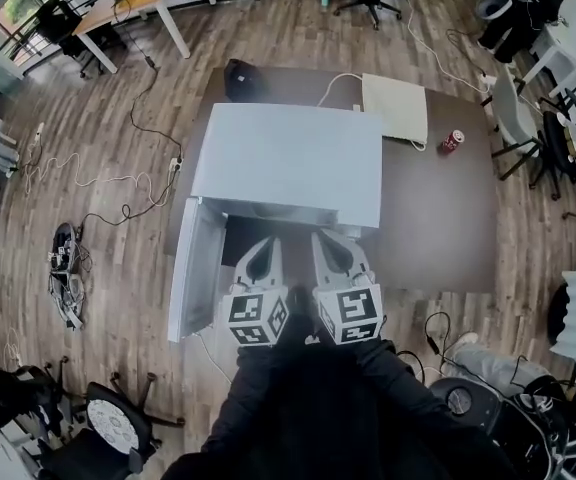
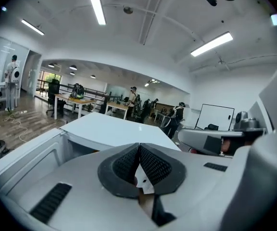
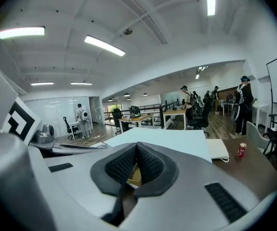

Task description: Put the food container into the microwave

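Note:
The white microwave [image 1: 288, 158] stands on a brown table [image 1: 438, 218], its door [image 1: 196, 268] swung open to the left. I see no food container in any view, and the dark cavity is mostly hidden under the microwave's top. My left gripper [image 1: 265, 251] and right gripper [image 1: 330, 248] are side by side at the mouth of the cavity, close to my body. In the left gripper view the left gripper [image 2: 139, 148] is shut with nothing held. In the right gripper view the right gripper [image 3: 136, 146] is shut too, and the microwave's top [image 3: 169, 137] lies beyond it.
Behind the microwave lie a flat white object [image 1: 396, 108] with a cable and a red can [image 1: 452, 141]. Cables run over the wooden floor at the left [image 1: 118, 183]. Office chairs [image 1: 113, 423] stand near my feet. People stand by desks far off [image 2: 133, 100].

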### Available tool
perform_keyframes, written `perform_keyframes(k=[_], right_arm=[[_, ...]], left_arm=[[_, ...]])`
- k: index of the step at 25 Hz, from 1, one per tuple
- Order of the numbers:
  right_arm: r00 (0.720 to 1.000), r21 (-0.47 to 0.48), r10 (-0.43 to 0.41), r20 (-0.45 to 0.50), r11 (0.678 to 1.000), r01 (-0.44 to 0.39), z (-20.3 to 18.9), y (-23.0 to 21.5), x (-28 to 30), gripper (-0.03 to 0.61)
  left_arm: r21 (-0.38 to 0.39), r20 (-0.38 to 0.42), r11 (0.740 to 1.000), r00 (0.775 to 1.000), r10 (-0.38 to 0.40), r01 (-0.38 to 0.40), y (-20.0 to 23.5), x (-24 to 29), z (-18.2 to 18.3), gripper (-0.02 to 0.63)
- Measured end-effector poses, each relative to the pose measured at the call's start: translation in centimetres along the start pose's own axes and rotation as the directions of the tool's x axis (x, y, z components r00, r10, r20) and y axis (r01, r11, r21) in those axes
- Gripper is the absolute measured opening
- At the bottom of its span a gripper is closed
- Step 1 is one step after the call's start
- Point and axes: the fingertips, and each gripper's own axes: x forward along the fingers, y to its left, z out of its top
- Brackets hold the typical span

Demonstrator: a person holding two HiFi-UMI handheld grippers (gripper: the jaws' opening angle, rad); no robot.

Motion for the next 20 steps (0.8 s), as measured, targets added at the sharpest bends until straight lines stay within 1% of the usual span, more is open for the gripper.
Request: perform_keyframes(k=[6, 11, 20], right_arm=[[0.996, -0.031, 0.013, 0.084, 0.999, -0.01, 3.7, -1.7, -4.5, 0.024], [0.991, -0.062, 0.028, 0.13, 0.998, -0.02, 5.5, -1.9, -6.7, 0.023], [0.989, -0.083, 0.047, 0.141, 0.996, -0.035, 5.4, -2.8, -10.5, 0.023]], left_arm=[[0.07, 0.057, 0.998, 0.998, -0.011, 0.007, -5.1, -2.0, 2.8, 0.034], [0.084, 0.09, 0.996, 0.996, -0.008, 0.0, -7.0, -3.3, 3.9, 0.034], [0.092, 0.11, 0.996, 0.994, -0.005, -0.006, -10.7, -4.6, 2.9, 0.034]])
